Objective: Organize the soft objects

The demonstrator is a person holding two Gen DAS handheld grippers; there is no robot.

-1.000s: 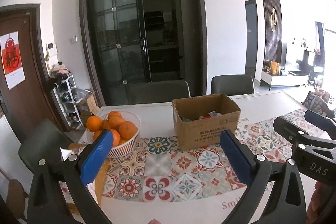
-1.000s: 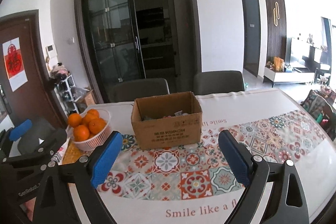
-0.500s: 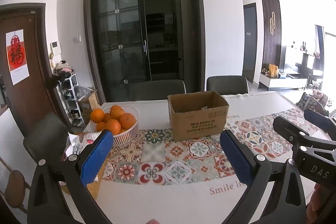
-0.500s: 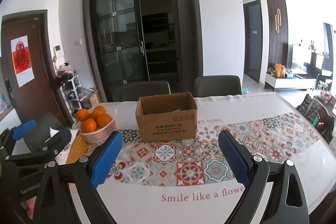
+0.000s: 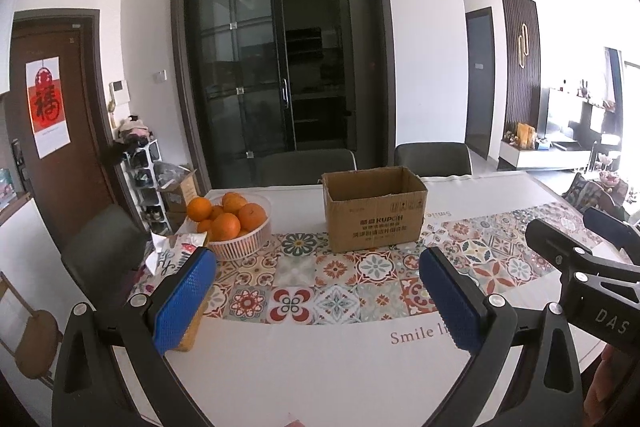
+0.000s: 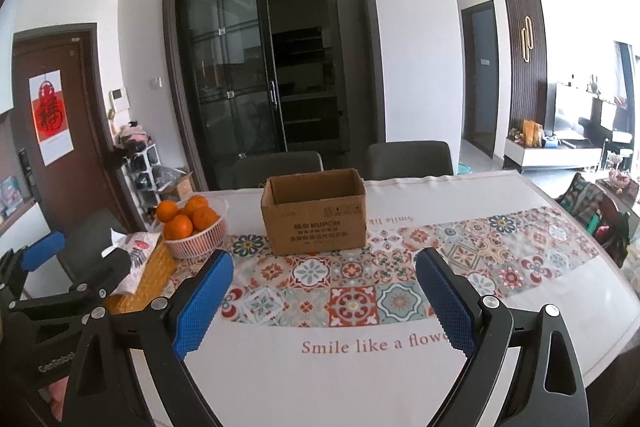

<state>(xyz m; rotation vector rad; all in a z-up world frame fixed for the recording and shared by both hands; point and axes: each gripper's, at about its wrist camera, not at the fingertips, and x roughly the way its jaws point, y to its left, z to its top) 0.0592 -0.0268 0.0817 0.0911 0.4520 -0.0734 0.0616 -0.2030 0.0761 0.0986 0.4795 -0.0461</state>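
An open brown cardboard box (image 5: 374,211) stands on the patterned tablecloth (image 5: 320,295) toward the table's far side; it also shows in the right wrist view (image 6: 314,213). Its contents are hidden from this low angle. My left gripper (image 5: 318,297) is open and empty, well back from the box, over the near part of the table. My right gripper (image 6: 324,297) is open and empty, also well short of the box. The right gripper's body shows at the right of the left wrist view (image 5: 580,267), and the left gripper at the left of the right wrist view (image 6: 60,279).
A white basket of oranges (image 5: 236,223) stands left of the box, also in the right wrist view (image 6: 192,227). A tissue pack on a yellow woven holder (image 6: 140,267) lies at the table's left edge. Two grey chairs (image 6: 408,159) stand behind the table.
Both grippers have pulled back and risen away from the box, which now looks smaller and farther. The box's contents, visible earlier, are now hidden. Both stay open.
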